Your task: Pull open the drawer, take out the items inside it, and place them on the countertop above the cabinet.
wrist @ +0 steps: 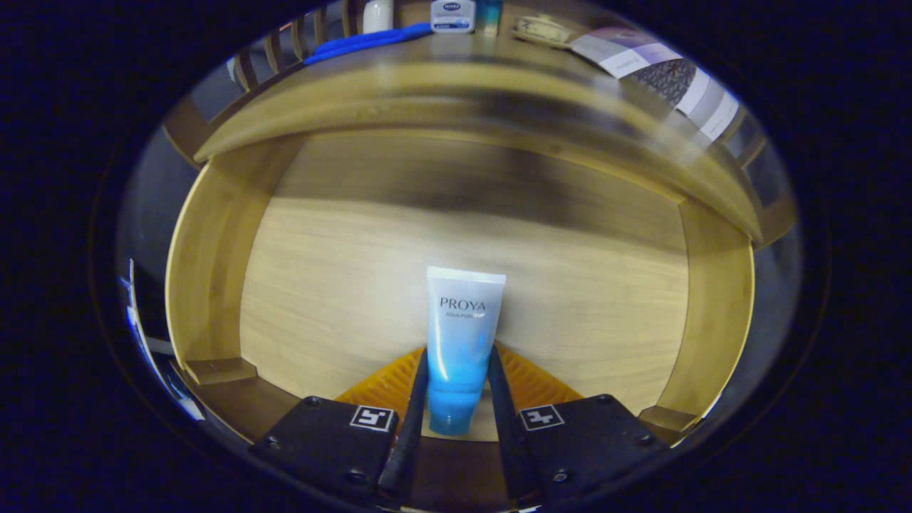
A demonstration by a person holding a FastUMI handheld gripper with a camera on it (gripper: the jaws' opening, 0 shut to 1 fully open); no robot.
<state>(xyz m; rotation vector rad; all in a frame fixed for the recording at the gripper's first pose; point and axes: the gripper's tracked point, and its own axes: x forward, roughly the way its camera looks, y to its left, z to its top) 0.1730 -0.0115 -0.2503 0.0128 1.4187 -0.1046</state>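
1. Pale bamboo-like wood makes up the cabinet; its countertop arcs across the far side of my view, with the open drawer below it, pulled out toward me so its floor is reachable from above.
2. Already on the countertop, at the far edge, I see a blue toothbrush-like item, a white bottle, a small white-and-blue jar and a folded leaflet off to the right. I judge some of these came out of the drawer, which would put the task well along.
3. The drawer floor is bare except for one blue-and-white tube, lying lengthwise with its cap end near me and its flat crimped end pointing far.
4. My gripper looks steeply down into the drawer, angled along the tube's length. The tongs are narrow, both fingers pressing the tube's sides just above the cap, so I'm holding it.
5. Gripping across the narrow lower body should keep the soft tube from slipping. My next move, I judge, is to lift clear of the drawer's front wall and carry it far, up onto the countertop.
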